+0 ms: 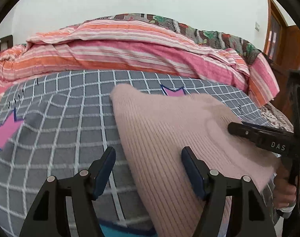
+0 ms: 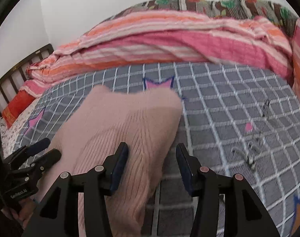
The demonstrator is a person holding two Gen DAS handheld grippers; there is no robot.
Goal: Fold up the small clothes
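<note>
Pink ribbed knit garment (image 1: pixel 169 130) lies flat on grey grid-pattern bed sheet (image 1: pixel 61 118). Left gripper (image 1: pixel 148 169): jaws apart, straddling garment's left edge; right finger over knit, left finger over sheet, nothing clamped. Right gripper (image 2: pixel 151 165): jaws apart, straddling garment's right edge, no grip. Striped pink/orange quilt (image 1: pixel 114 47) bunched at far side, w/ patterned blanket (image 1: pixel 199 29) behind it.

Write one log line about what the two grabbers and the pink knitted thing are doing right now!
left gripper: open | right gripper: open | pink ribbed knit garment: lying on grey checked bedsheet, an edge between each gripper's fingers
</note>
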